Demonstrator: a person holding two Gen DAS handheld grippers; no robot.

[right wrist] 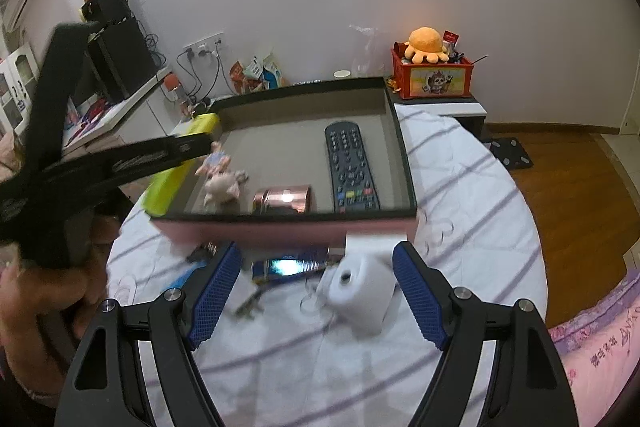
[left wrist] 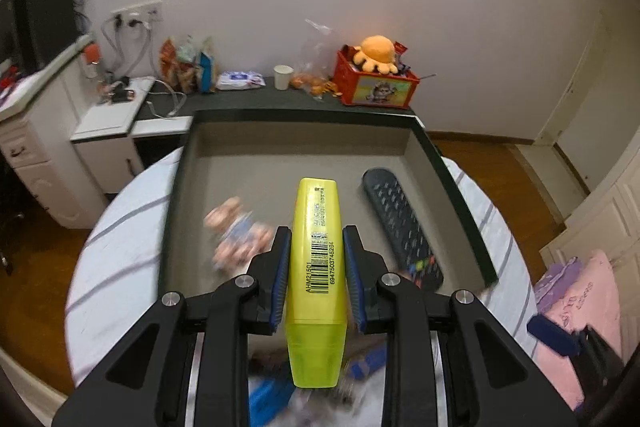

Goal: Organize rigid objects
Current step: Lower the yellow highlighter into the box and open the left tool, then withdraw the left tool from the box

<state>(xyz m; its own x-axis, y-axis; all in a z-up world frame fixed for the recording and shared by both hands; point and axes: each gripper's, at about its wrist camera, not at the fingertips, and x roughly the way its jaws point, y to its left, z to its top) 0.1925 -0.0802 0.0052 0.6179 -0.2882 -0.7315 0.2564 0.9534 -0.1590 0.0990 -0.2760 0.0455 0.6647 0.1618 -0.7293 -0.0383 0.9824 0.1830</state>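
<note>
My left gripper [left wrist: 316, 247] is shut on a yellow highlighter [left wrist: 316, 259] and holds it over the near part of the open box [left wrist: 460, 187]. In the right wrist view the left gripper [right wrist: 192, 147] with the highlighter [right wrist: 168, 183] hangs at the box's [right wrist: 400, 147] left wall. Inside the box lie a dark remote [right wrist: 350, 167], a small pig figurine [right wrist: 222, 183] and a copper-coloured tin [right wrist: 282, 201]. My right gripper [right wrist: 316, 267] is open above the table, with a white tape roll [right wrist: 358, 287] and a blue shiny object [right wrist: 292, 267] between its fingers' line.
The box sits on a round table with a white striped cloth [right wrist: 480, 195]. A blue item [right wrist: 180, 281] and small dark bits lie in front of the box. A red toy crate [right wrist: 434, 77] with an orange plush stands behind on a dark shelf.
</note>
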